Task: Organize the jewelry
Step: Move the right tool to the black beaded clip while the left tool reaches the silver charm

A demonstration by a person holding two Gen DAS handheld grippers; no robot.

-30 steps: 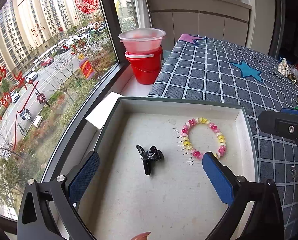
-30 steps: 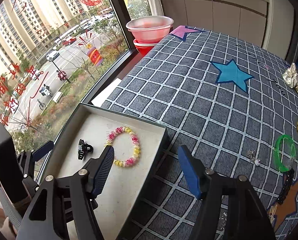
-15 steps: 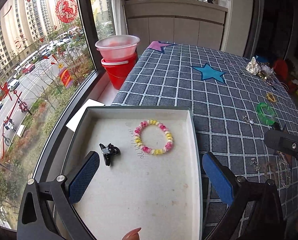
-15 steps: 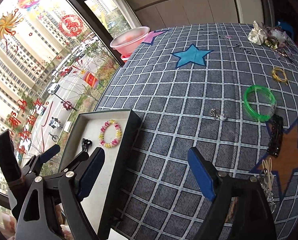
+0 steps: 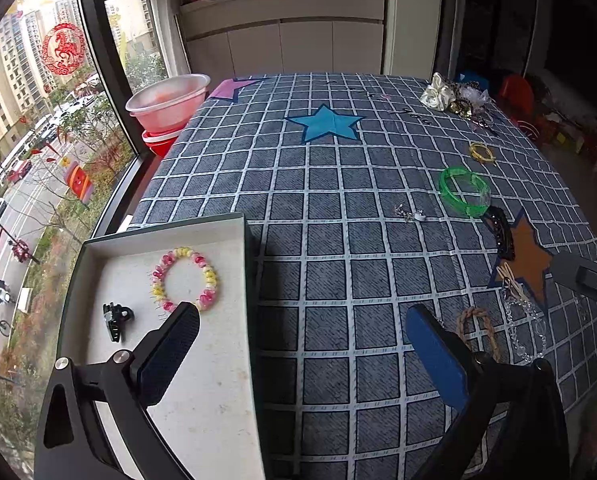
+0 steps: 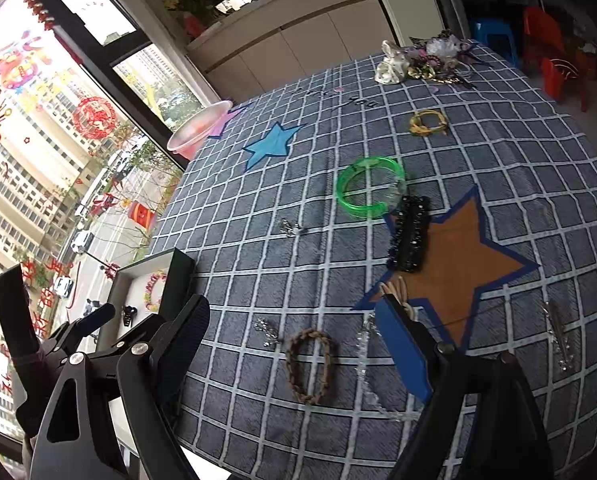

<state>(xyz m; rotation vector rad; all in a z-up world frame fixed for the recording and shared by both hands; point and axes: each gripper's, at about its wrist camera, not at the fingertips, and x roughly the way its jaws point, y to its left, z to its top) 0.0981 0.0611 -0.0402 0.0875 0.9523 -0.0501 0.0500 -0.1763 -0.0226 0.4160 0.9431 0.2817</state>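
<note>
A shallow box tray (image 5: 218, 400) at the table's left edge holds a pink and yellow bead bracelet (image 5: 184, 279) and a small black claw clip (image 5: 115, 319). My left gripper (image 5: 302, 352) is open and empty, over the tray's right wall. My right gripper (image 6: 294, 340) is open and empty above a brown braided bracelet (image 6: 309, 366), with a clear bead strand (image 6: 368, 376) beside it. A green bangle (image 6: 369, 192), a black hair clip (image 6: 410, 238) and a yellow band (image 6: 427, 122) lie farther out.
The table wears a grey checked cloth (image 5: 338, 200) with star patches. A pile of fabric and jewelry (image 6: 422, 60) sits at the far right corner. A pink bowl on a red bucket (image 5: 166, 108) stands by the window. Small silver pieces (image 6: 292, 229) lie mid-table.
Both grippers have swung right, away from the tray and toward the loose jewelry. The right gripper now hangs over the brown braided bracelet. Both stayed open and empty.
</note>
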